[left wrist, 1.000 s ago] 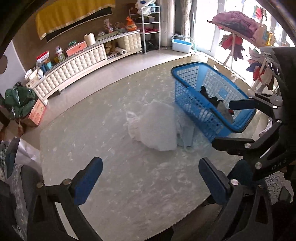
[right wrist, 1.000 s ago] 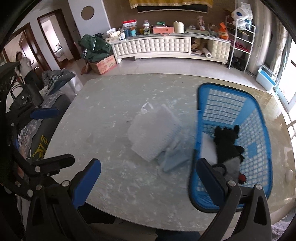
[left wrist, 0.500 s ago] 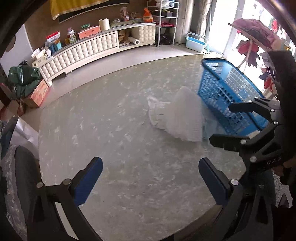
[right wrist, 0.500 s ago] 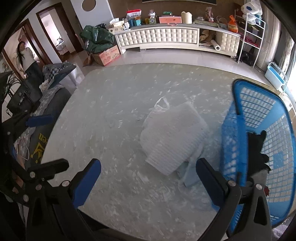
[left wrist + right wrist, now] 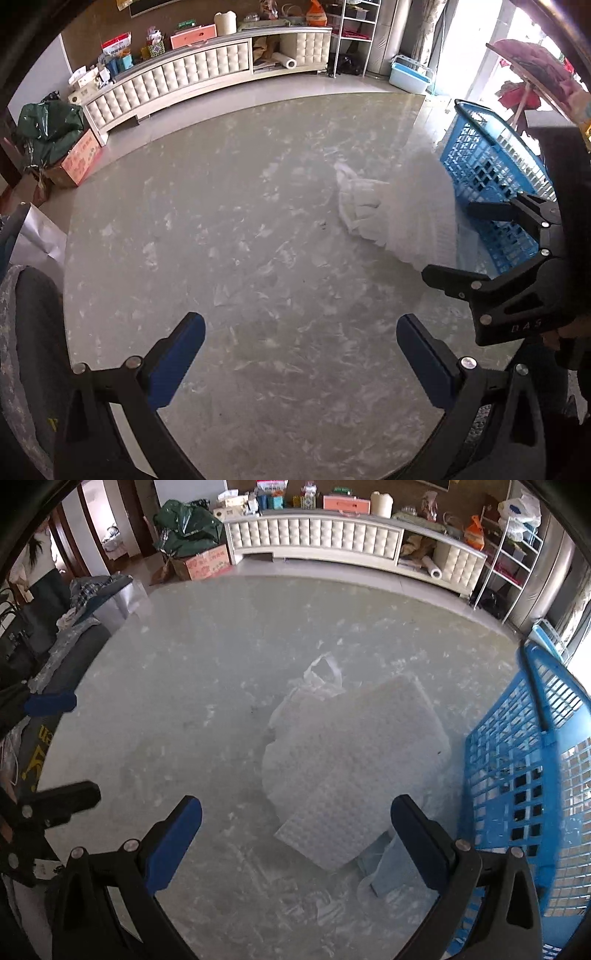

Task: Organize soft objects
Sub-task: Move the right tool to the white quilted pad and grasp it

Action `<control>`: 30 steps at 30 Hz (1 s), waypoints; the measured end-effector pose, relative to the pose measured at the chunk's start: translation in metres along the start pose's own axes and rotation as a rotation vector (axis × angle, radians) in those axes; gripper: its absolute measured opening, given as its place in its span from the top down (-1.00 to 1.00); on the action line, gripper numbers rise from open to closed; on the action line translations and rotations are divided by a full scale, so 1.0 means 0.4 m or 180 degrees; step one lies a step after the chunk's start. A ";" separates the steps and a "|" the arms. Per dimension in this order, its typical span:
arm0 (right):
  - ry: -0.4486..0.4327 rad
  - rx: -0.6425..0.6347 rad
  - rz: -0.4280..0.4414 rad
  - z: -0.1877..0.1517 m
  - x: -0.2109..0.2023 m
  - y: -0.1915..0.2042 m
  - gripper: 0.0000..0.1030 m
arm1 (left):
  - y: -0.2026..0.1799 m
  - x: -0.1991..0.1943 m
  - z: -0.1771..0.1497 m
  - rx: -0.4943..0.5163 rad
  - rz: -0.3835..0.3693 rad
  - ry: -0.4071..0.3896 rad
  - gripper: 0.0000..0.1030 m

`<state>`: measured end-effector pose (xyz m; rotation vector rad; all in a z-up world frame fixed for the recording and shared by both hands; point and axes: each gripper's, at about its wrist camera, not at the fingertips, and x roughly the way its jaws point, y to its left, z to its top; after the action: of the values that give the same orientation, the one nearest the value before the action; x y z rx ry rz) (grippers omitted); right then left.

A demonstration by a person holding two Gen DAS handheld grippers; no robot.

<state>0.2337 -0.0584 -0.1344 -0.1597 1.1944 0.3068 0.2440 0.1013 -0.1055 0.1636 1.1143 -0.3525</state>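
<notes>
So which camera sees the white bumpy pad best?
The right wrist view: the white bumpy pad lies whole in mid-picture, texture sharp. In the left wrist view the pad sits far right, blurred, its near corner hidden behind the right gripper.

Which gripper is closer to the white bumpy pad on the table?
Right. The right gripper hovers just before the white bumpy pad; the left gripper sits farther off, the pad to its right.

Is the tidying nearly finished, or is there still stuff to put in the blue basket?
Not finished. Both the left gripper and the right gripper are open and empty. The white bubble wrap, a plastic bag and a pale blue cloth lie on the table beside the basket.
</notes>
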 end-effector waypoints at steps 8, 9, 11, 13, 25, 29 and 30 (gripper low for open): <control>0.0047 -0.0016 -0.0099 0.012 0.045 -0.004 -0.99 | 0.019 0.062 0.021 -0.0043 -0.0088 0.0010 -1.00; 0.0044 -0.0022 -0.0085 0.017 0.053 -0.002 -0.93 | 0.020 0.069 0.026 -0.0037 -0.0089 0.0008 -1.00; 0.0076 -0.0061 -0.0086 0.016 0.064 0.004 -0.88 | 0.018 0.087 0.034 -0.0013 -0.0072 0.0015 -1.00; 0.0120 -0.0116 -0.0142 0.017 0.086 0.005 -0.87 | 0.017 0.103 0.039 -0.0005 -0.0062 0.0041 -1.00; 0.0087 -0.0037 -0.0223 -0.005 0.105 -0.016 -0.43 | 0.012 0.154 0.028 -0.0042 -0.0106 0.0146 -1.00; 0.0084 -0.0049 -0.0280 -0.006 0.102 -0.044 -0.11 | 0.009 0.152 0.030 -0.0045 -0.0116 0.0126 -1.00; 0.0085 -0.0051 -0.0302 -0.005 0.100 -0.046 0.01 | 0.008 0.150 0.030 -0.0050 -0.0132 0.0120 -1.00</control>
<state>0.2510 -0.0706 -0.1731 -0.2344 1.2071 0.2316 0.2789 0.0888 -0.1543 0.1337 1.1586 -0.3790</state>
